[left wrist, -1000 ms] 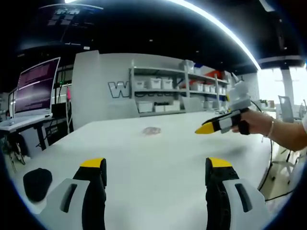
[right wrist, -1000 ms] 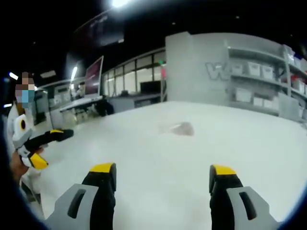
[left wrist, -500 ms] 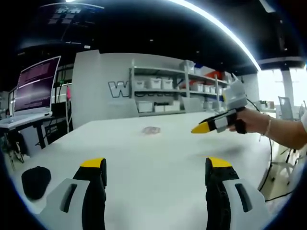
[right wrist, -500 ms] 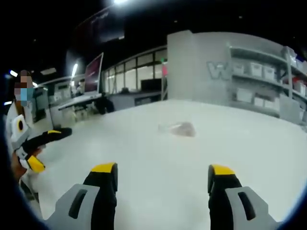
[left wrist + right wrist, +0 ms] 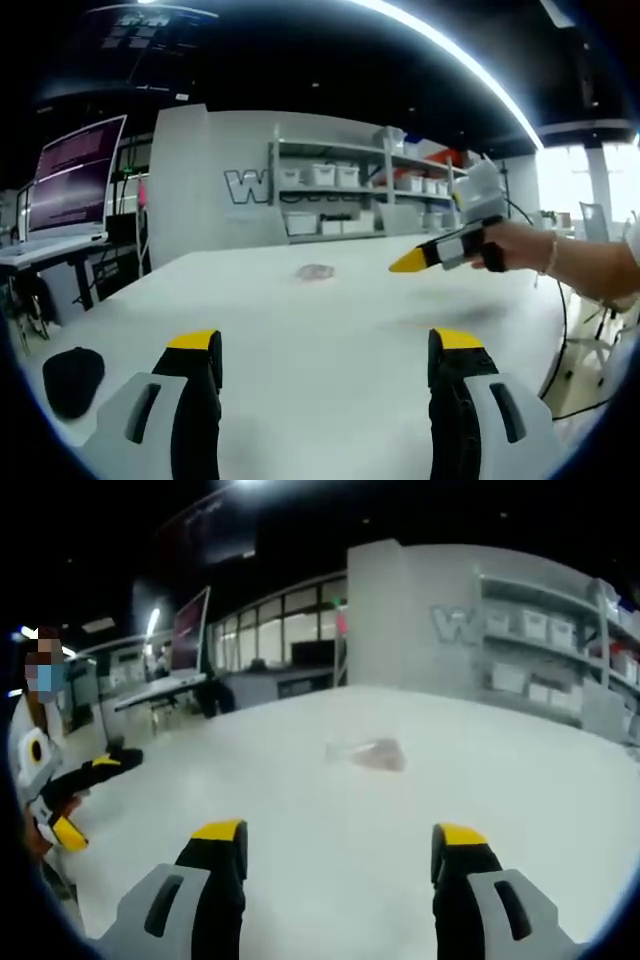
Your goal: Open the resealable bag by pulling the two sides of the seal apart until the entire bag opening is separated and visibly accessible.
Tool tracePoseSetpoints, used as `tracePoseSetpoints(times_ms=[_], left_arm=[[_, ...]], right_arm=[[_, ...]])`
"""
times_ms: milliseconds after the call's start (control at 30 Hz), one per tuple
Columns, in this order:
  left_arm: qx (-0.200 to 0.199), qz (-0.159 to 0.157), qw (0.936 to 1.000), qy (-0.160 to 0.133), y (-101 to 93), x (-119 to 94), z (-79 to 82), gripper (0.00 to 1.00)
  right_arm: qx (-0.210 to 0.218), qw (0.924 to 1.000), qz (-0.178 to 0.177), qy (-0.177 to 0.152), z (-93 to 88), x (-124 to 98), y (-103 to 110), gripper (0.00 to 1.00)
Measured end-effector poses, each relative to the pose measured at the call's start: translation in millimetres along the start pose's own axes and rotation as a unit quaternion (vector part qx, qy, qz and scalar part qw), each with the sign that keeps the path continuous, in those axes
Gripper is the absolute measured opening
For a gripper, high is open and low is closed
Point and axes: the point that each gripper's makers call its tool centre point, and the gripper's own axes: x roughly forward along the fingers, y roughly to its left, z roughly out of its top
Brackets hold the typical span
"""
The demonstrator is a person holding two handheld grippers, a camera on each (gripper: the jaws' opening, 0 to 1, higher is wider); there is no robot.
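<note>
A large workshop room with a dark ceiling holds a wide white table (image 5: 330,330), backed by a grey wall and shelves (image 5: 340,195) of white bins. A monitor (image 5: 75,185) glows on a desk at the far left, and a dark round object (image 5: 72,378) lies near the table's left edge.

The bag (image 5: 316,272), small and clear with something pinkish inside, lies flat far out on the table, sealed as far as can be told; in the right gripper view the bag (image 5: 368,754) sits ahead, a little left of centre between the jaws.

The left gripper (image 5: 320,345) hangs above the near table with its yellow-tipped jaws wide apart, holding nothing. The right gripper (image 5: 338,835) is likewise spread and empty. In the left gripper view the right gripper (image 5: 425,258) enters from the right, held in a hand (image 5: 515,245), pointing left above the table, well apart from the bag.
</note>
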Motion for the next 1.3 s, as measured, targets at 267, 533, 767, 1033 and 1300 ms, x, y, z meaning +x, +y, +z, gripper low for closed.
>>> tracePoseSetpoints(times_ms=[267, 533, 767, 1033, 1300], left_arm=[[0.001, -0.001, 1.0000, 0.000, 1.1, 2, 1.0, 0.83], [0.003, -0.003, 1.0000, 0.000, 1.6, 5, 2.3, 0.83], [0.002, -0.003, 1.0000, -0.001, 2.4, 5, 2.6, 0.83], [0.001, -0.002, 1.0000, -0.001, 2.0, 4, 2.1, 0.83], [0.002, -0.003, 1.0000, 0.000, 1.4, 4, 1.4, 0.83]], right_arm=[[-0.006, 0.9999, -0.004, 0.011, -4.6, 6, -2, 0.75], [-0.006, 0.9999, -0.006, 0.012, -1.1, 15, -7, 0.75], [-0.010, 0.9998, -0.009, 0.012, 2.0, 20, -8, 0.73], [-0.016, 0.9997, -0.008, 0.016, 3.9, 28, -11, 0.73], [-0.002, 0.9998, -0.009, 0.016, 5.7, 33, -17, 0.72]])
